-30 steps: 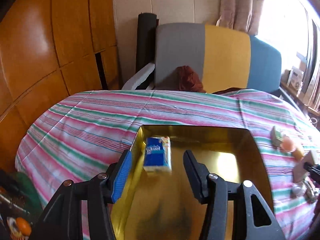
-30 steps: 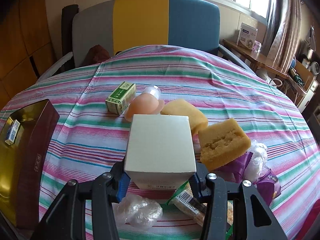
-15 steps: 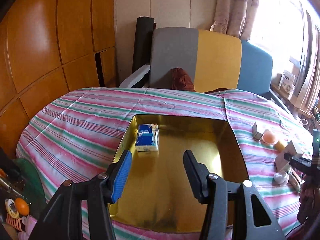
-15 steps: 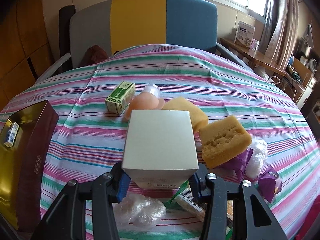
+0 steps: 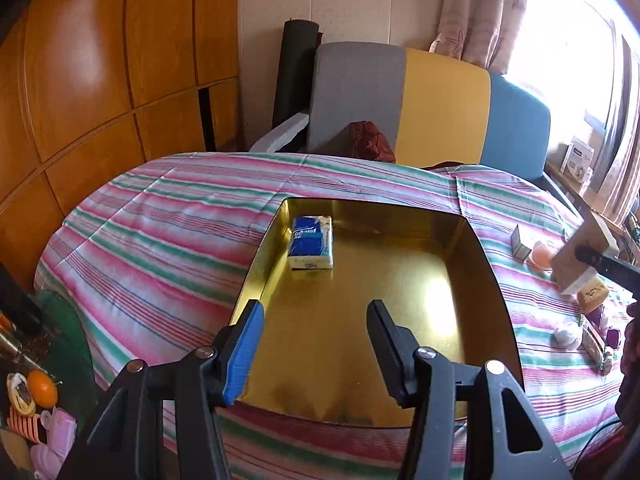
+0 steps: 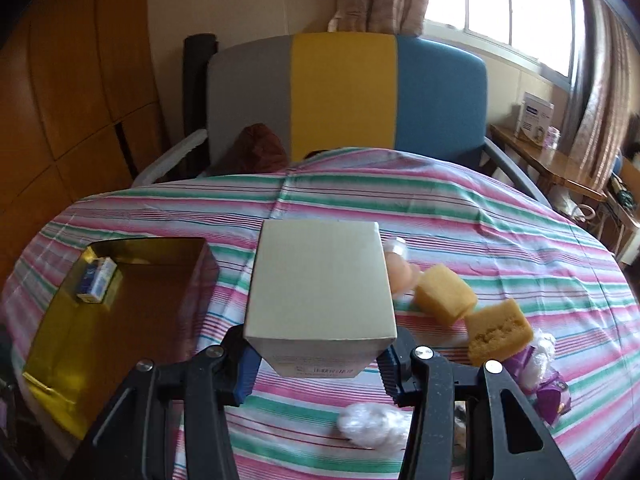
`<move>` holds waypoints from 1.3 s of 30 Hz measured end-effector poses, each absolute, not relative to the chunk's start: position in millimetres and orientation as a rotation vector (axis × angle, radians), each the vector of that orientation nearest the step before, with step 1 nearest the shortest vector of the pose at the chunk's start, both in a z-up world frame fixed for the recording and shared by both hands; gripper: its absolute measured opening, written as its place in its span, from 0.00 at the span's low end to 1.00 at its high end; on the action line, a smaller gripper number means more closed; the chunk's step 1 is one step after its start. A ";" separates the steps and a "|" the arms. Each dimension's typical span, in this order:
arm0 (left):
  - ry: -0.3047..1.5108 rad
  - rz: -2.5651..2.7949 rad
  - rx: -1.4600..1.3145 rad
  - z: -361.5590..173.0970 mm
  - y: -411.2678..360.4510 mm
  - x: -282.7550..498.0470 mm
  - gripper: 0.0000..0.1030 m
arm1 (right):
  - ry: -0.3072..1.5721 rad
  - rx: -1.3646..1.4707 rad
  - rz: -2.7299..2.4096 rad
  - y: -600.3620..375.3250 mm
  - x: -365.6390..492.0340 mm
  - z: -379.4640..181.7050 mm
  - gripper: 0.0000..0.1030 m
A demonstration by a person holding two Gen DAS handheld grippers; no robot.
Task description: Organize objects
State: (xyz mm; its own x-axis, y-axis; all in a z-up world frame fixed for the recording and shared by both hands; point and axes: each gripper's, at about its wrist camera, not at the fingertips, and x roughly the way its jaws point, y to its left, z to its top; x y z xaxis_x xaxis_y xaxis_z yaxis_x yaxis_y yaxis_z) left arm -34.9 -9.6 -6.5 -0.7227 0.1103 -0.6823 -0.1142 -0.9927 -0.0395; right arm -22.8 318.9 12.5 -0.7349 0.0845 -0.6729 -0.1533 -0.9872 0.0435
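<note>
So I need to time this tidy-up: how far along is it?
Done: one blue tissue pack lies in the gold tin tray. In hand: the right gripper holds a plain white carton. Left: yellow sponges, a peach bottle and wrapped bits remain on the striped cloth.

Both wrist views look forward and downward along their own fingers toward the tricolour chair (image 5: 416,104) beyond the striped worktop (image 5: 160,236). The left one sits close above the gold tin (image 5: 400,320). The right one sits just right of that tin (image 6: 60,344), close over loose items. Both share tin, chair, worktop.
</note>
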 end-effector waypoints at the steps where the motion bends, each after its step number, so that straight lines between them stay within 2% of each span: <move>1: -0.001 2.811 -1.113 -7.1 -13.0 -33.7 0.53 | 0.154 -1.097 2.846 307.2 -24.8 14.8 0.48; 7: -0.053 2.823 -1.154 -16.4 -38.1 -31.5 0.53 | 0.179 -1.277 3.024 226.5 -50.5 14.2 0.49; 17: -0.183 2.815 -1.216 -29.1 -77.3 -34.6 0.53 | 0.129 -1.630 3.009 102.4 -109.9 -49.0 0.49; 24: -0.213 2.849 -1.226 -34.0 -94.1 -40.6 0.52 | 0.233 -1.745 3.006 59.0 -154.9 -64.0 0.50; 25: -0.219 2.852 -1.229 -35.1 -96.0 -41.6 0.52 | 0.238 -1.748 3.017 55.8 -156.5 -62.9 0.53; 26: -0.224 2.853 -1.229 -35.5 -97.8 -42.4 0.52 | 0.241 -1.749 3.031 53.5 -156.8 -61.1 0.67; 27: -0.225 2.856 -1.225 -36.2 -98.3 -42.5 0.52 | 0.243 -1.735 3.051 52.8 -155.5 -58.7 0.85; 29: -0.220 2.865 -1.222 -37.1 -99.2 -43.0 0.52 | 0.237 -1.701 3.091 54.4 -149.1 -53.0 0.98; 39: -0.167 2.869 -1.186 -31.8 -89.6 -38.0 0.53 | 0.105 -1.544 3.145 83.1 -98.0 -30.6 0.98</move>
